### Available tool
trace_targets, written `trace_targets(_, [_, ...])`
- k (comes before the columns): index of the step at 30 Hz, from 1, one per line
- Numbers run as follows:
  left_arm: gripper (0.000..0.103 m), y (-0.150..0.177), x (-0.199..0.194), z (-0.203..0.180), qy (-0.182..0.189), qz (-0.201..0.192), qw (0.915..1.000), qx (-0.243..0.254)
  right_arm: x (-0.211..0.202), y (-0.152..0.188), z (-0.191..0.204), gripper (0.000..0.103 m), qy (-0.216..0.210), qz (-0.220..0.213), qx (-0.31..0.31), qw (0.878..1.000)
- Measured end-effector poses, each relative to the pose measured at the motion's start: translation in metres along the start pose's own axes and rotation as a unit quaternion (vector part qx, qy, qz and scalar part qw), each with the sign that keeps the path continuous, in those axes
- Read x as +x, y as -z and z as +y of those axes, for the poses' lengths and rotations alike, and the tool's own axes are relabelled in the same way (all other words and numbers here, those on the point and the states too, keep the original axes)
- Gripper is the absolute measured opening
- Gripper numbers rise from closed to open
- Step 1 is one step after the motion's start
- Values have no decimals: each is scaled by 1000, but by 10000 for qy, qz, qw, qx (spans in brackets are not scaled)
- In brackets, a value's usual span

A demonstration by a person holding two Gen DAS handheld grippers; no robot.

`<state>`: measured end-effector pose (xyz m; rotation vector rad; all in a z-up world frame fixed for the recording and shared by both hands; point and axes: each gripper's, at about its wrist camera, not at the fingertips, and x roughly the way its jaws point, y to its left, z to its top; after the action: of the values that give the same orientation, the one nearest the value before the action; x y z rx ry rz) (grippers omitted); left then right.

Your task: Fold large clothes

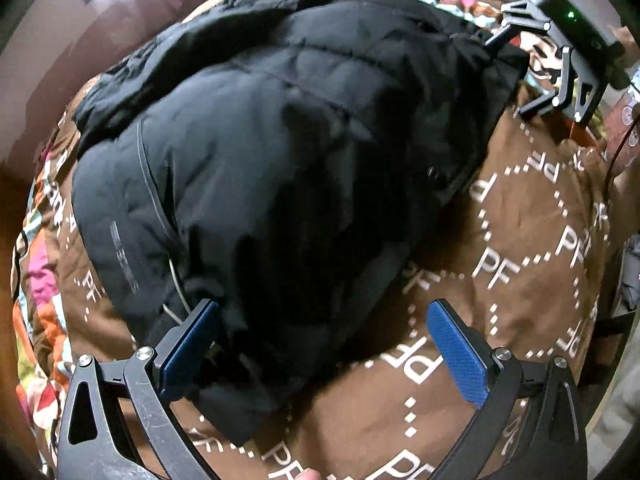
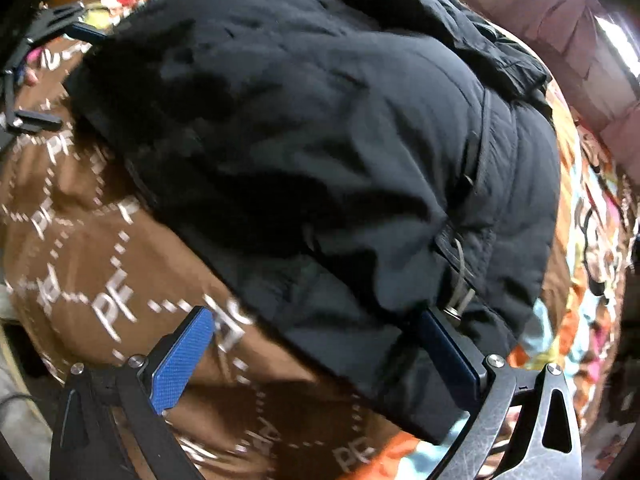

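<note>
A black puffer jacket [image 1: 280, 152] lies bunched on a brown bedspread [image 1: 520, 240] printed with white "PF" letters. My left gripper [image 1: 320, 320] is open, its blue pads [image 1: 456, 352] straddling the jacket's near edge just above the fabric. My right gripper [image 2: 316, 332] is open too, over the jacket's opposite edge [image 2: 340, 160]; its right pad sits against the jacket near a zipper pull [image 2: 460, 292]. The right gripper also shows in the left wrist view [image 1: 524, 76] at the jacket's far right corner. Neither gripper pinches any cloth.
A colourful patterned quilt [image 2: 592, 240] borders the brown cover. A pink padded headboard or wall [image 2: 568, 20] runs along one side. The bed's edge drops off at the left of the right wrist view [image 2: 16, 360].
</note>
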<state>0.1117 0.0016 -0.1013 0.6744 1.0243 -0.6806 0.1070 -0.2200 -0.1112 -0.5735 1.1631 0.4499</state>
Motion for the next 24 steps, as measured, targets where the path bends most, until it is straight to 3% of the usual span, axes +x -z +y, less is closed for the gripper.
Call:
trace_targets(7, [101,14,5,-4,-151,45,9998,127,6,13,13,103,385,148,-648,9970])
trace_targets(12, [101,21,4,-7,-158,29,9998,105,-6,14,2,102,16,-77,-317,9995])
trace_targets(18, [101,28,5,-8,-327,-1,9994,108,-7,19,20,102,630,17,-803,9948])
trace_targets(24, [101,27,7,-6,-511,-56,9987,-41,-29,28,19,102,759,-399,-782,9932])
